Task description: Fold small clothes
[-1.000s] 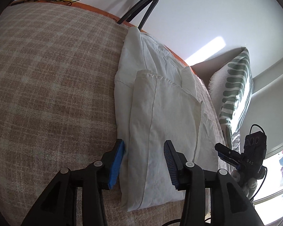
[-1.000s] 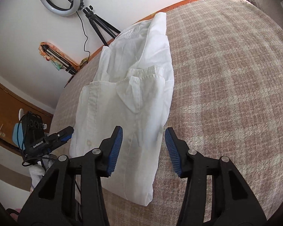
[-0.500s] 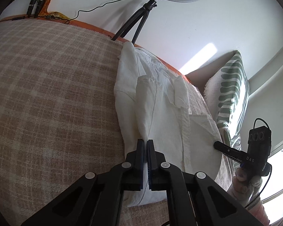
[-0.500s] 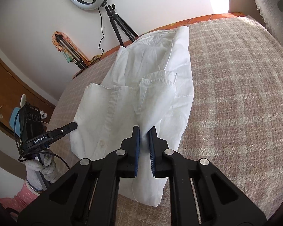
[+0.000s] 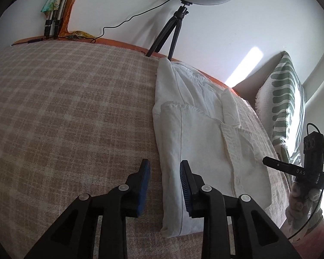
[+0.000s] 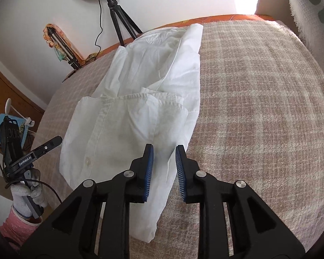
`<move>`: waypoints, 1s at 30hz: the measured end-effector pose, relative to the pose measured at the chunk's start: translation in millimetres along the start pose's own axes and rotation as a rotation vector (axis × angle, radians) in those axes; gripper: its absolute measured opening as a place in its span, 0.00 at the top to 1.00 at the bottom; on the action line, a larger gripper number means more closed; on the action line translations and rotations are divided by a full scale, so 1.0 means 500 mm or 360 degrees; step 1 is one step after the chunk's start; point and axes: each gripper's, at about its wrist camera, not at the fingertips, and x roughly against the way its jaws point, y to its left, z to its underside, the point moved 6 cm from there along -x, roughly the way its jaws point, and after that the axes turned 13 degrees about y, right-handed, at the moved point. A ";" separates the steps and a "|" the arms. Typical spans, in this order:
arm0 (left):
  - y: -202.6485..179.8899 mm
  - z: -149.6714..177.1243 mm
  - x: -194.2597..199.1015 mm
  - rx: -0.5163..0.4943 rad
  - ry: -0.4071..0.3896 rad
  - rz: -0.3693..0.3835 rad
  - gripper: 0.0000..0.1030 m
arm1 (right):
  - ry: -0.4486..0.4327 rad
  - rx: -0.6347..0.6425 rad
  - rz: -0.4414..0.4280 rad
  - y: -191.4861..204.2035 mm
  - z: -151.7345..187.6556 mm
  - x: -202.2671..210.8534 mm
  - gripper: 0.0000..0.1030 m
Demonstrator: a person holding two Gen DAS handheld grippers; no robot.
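A white button shirt (image 5: 200, 146) lies folded into a long strip on the plaid bed cover (image 5: 64, 118). My left gripper (image 5: 164, 173) hovers over the strip's near left edge. Its jaws are opening, with the edge of the cloth lying loose between them. In the right wrist view my right gripper (image 6: 164, 165) straddles the near right edge of the shirt (image 6: 129, 118). These jaws are opening too, and the pads stand off the cloth. Each gripper also shows from the side in the other view, the right gripper (image 5: 270, 161) and the left gripper (image 6: 53, 142), each held by a gloved hand.
A ring light on a black tripod (image 5: 175, 34) stands at the wall behind the bed. A green-patterned pillow (image 5: 285, 99) leans at the right end. Folded tripods (image 6: 62, 45) rest in the corner. Wide plaid cover (image 6: 259, 108) stretches to the right of the shirt.
Both grippers stood open a second ago, shut on the shirt's edges half a second ago, and have now parted again. The cloth has dropped back flat.
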 end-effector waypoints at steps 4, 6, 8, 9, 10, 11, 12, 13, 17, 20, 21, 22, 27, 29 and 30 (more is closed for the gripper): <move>-0.039 -0.045 0.029 -0.0157 -0.0028 0.0021 0.69 | -0.0141 0.0046 -0.0039 -0.004 -0.047 0.046 0.78; -0.055 -0.076 0.022 -0.0210 -0.0022 0.0014 0.69 | -0.0142 0.0080 -0.0027 0.001 -0.074 0.041 0.78; -0.069 -0.109 0.004 -0.0255 0.0007 0.0021 0.69 | -0.0120 0.0131 -0.0002 0.013 -0.101 0.022 0.78; -0.073 -0.125 -0.008 -0.0279 0.0019 0.0005 0.69 | -0.0101 0.0155 0.0014 0.017 -0.113 0.009 0.78; -0.075 -0.142 -0.020 -0.0298 0.0021 -0.0020 0.69 | -0.0077 0.0177 0.0031 0.023 -0.125 -0.007 0.78; -0.074 -0.156 -0.034 -0.0310 0.0035 -0.0029 0.69 | -0.0053 0.0193 0.0046 0.023 -0.136 -0.023 0.78; -0.070 -0.171 -0.051 -0.0309 0.0062 -0.0025 0.69 | -0.0031 0.0205 0.0062 0.022 -0.147 -0.040 0.78; -0.063 -0.185 -0.069 -0.0304 0.0092 -0.0018 0.69 | -0.0011 0.0215 0.0070 0.020 -0.157 -0.055 0.78; -0.049 -0.230 -0.135 -0.0340 0.0182 -0.0040 0.69 | 0.0055 0.0245 0.0107 0.008 -0.198 -0.111 0.78; -0.040 -0.259 -0.188 -0.0391 0.0237 -0.0110 0.69 | 0.0071 0.0246 0.0120 -0.011 -0.232 -0.142 0.78; -0.036 -0.268 -0.204 -0.0397 0.0250 -0.0126 0.69 | 0.0071 0.0240 0.0120 -0.020 -0.244 -0.150 0.78; -0.031 -0.277 -0.219 -0.0399 0.0259 -0.0143 0.69 | 0.0070 0.0230 0.0116 -0.030 -0.256 -0.158 0.78; -0.019 -0.323 -0.272 -0.0424 0.0248 -0.0187 0.69 | 0.0024 0.0166 0.0044 -0.074 -0.315 -0.176 0.81; -0.020 -0.345 -0.280 -0.0428 0.0217 -0.0210 0.68 | -0.0004 0.0149 0.0072 -0.082 -0.339 -0.180 0.81; -0.019 -0.356 -0.285 -0.0424 0.0204 -0.0217 0.66 | -0.0023 0.0149 0.0107 -0.086 -0.350 -0.181 0.81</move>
